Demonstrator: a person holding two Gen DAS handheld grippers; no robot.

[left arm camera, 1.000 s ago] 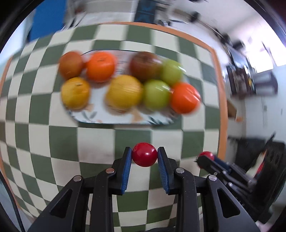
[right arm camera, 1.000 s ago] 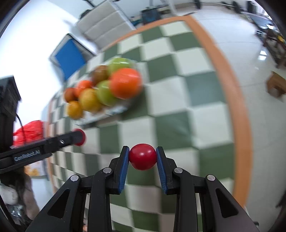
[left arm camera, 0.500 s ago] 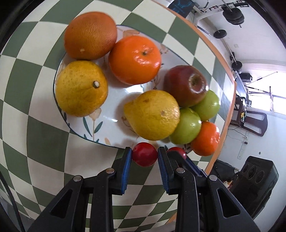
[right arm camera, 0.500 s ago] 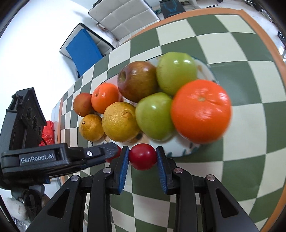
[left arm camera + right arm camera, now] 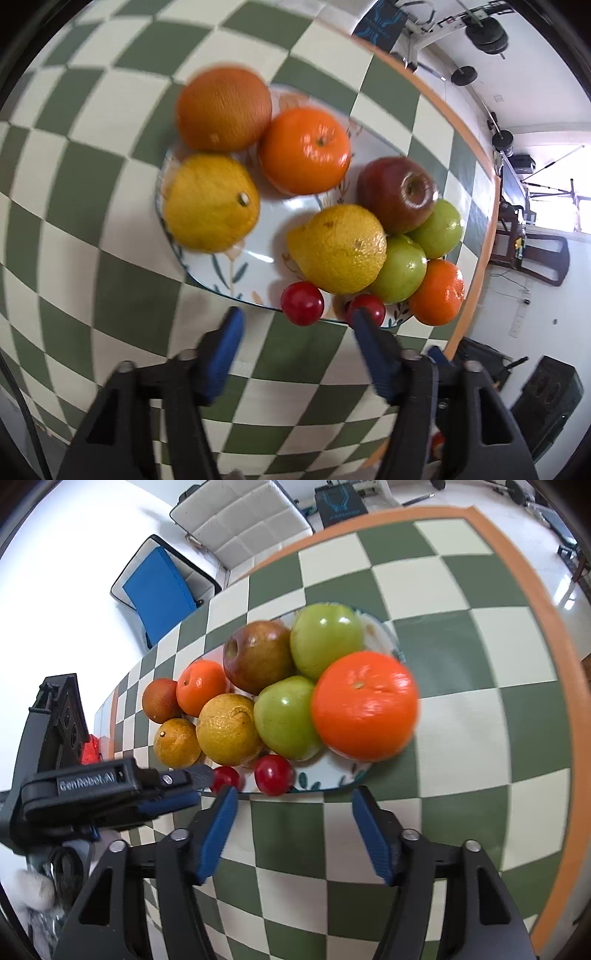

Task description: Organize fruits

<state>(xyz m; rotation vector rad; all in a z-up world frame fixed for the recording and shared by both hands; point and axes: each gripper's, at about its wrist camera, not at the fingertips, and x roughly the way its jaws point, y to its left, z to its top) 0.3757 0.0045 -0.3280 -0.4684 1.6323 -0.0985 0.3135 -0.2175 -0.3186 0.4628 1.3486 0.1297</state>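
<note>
Both my grippers, left gripper (image 5: 295, 332) and right gripper (image 5: 293, 808), have just opened, jaws empty. Two small glossy red cherry-like fruits (image 5: 302, 303) now rest free on the floral ceramic plate (image 5: 255, 258); I judge both placements complete.

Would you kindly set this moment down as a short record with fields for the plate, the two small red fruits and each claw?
plate: oval patterned plate on the checked tablecloth, loaded with oranges, green apples and a red apple
small red fruits: two, lying at the plate's near rim
left claw: jaws just opened, nothing gripped
right claw: jaws just opened, nothing gripped
</note>
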